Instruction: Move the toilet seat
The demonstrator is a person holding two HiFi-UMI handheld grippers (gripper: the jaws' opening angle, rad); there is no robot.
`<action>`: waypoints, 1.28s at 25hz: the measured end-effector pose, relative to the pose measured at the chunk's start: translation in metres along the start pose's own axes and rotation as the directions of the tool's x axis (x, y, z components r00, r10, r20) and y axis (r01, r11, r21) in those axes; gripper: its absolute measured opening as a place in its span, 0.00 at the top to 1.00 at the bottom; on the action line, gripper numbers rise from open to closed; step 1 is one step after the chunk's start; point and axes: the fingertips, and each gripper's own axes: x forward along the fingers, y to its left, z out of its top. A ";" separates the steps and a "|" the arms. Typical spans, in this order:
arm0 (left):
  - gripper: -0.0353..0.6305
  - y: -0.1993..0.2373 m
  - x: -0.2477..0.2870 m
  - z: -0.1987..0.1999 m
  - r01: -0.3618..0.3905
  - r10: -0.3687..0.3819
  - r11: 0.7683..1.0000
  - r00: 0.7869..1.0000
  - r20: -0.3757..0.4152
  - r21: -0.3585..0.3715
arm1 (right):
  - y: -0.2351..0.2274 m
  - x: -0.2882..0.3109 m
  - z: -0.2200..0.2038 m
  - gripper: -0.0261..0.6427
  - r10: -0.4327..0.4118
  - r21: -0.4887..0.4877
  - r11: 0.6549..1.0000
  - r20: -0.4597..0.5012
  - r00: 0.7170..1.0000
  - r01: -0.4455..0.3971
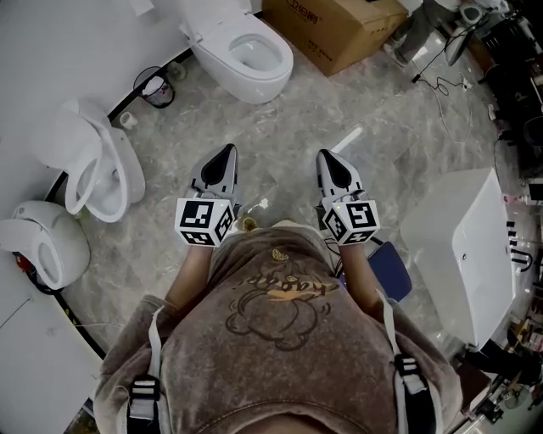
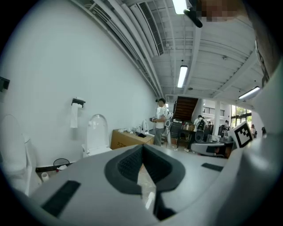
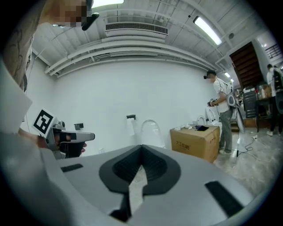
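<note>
Three white toilets stand along the wall in the head view. One toilet (image 1: pixel 246 55) is straight ahead with its bowl uncovered, and its raised lid (image 2: pixel 96 132) shows in the left gripper view. A second toilet (image 1: pixel 100 174) at the left has its seat tipped up. A third toilet (image 1: pixel 38 242) at the far left is covered. Both grippers hang in the air close in front of the person's chest, well short of any toilet. My left gripper (image 1: pixel 227 153) is shut with nothing in it. My right gripper (image 1: pixel 327 157) is likewise shut and holds nothing.
A cardboard box (image 1: pixel 335 25) sits right of the middle toilet, and a small bin (image 1: pixel 157 89) is on its left. A white fixture (image 1: pixel 467 254) stands at the right. Cables (image 1: pixel 441 85) trail at the back right. A person (image 2: pixel 160 121) stands further back.
</note>
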 end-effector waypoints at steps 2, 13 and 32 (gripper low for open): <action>0.93 0.006 0.004 -0.002 0.013 -0.013 1.000 1.000 -0.004 0.003 | 0.003 0.007 -0.001 0.96 -0.008 0.001 1.000 0.004 1.000 0.008; 0.93 0.030 0.022 -0.010 0.059 -0.059 0.998 0.998 -0.012 0.013 | 0.013 0.040 -0.025 0.96 -0.025 0.035 0.999 -0.011 1.000 0.025; 0.93 0.089 0.172 0.032 -0.044 0.044 0.999 0.999 -0.020 -0.012 | -0.077 0.196 0.016 0.96 0.093 0.045 0.995 -0.059 0.994 -0.090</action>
